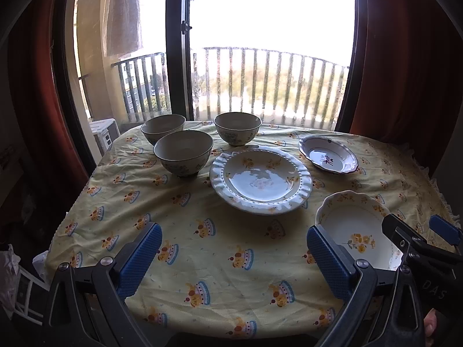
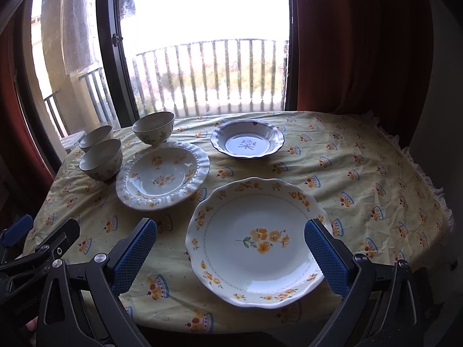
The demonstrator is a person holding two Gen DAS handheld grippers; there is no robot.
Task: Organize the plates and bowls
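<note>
Three grey-rimmed bowls [image 1: 183,151] [image 1: 163,128] [image 1: 238,127] stand at the table's far left. A ruffled deep plate [image 1: 260,183] sits mid-table, also in the right wrist view [image 2: 162,175]. A small blue-rimmed dish [image 1: 328,154] [image 2: 247,143] lies at the back right. A white plate with yellow flowers [image 2: 257,241] [image 1: 356,231] lies near the front edge. My left gripper [image 1: 234,256] is open over bare cloth. My right gripper [image 2: 231,253] is open, its pads on either side of the flowered plate's near half, above it.
The round table carries a yellow patterned cloth [image 1: 202,245]. Behind it are a balcony door, railing [image 1: 260,81] and red curtains [image 2: 361,43]. The right gripper shows at the left wrist view's right edge [image 1: 419,245].
</note>
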